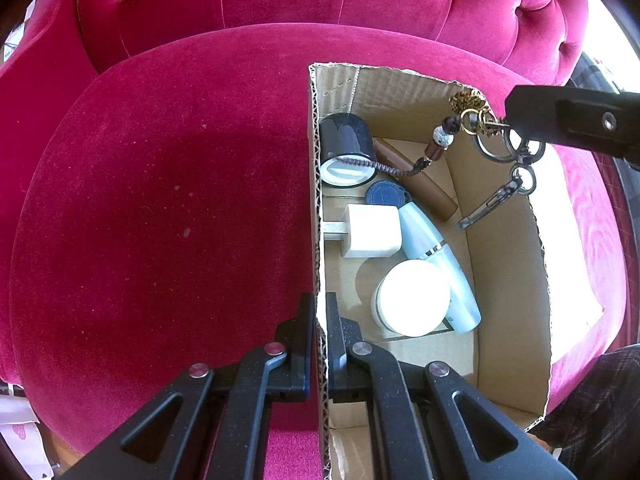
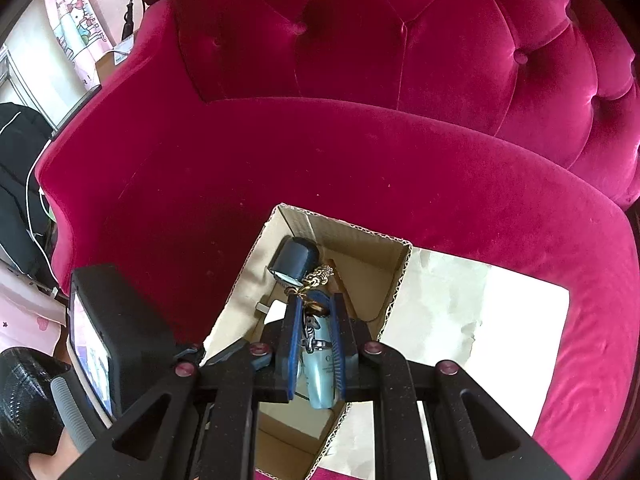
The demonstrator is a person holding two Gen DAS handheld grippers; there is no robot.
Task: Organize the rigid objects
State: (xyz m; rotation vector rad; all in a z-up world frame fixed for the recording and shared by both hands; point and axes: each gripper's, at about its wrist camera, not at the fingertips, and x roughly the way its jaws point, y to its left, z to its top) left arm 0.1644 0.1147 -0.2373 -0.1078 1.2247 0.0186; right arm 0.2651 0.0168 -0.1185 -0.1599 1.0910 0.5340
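Note:
An open cardboard box (image 1: 508, 280) sits on a red velvet armchair seat (image 1: 160, 200). Inside lie a dark jar (image 1: 346, 148), a brown tube (image 1: 424, 184), a blue disc (image 1: 386, 193), a white cube (image 1: 374, 231), a pale blue bottle (image 1: 440, 264) and a white round jar (image 1: 414, 298). My left gripper (image 1: 319, 308) is shut on the box's left wall. My right gripper (image 2: 314, 304) is shut on a keychain (image 1: 492, 136) with rings, beads and a clip, and holds it above the box; the keychain (image 2: 316, 280) also shows in the right wrist view.
The chair's tufted back (image 2: 400, 40) rises behind the box. A box flap (image 2: 480, 320) lies open to the right on the seat. A person in black (image 2: 16, 184) and clutter are at the far left beyond the armrest.

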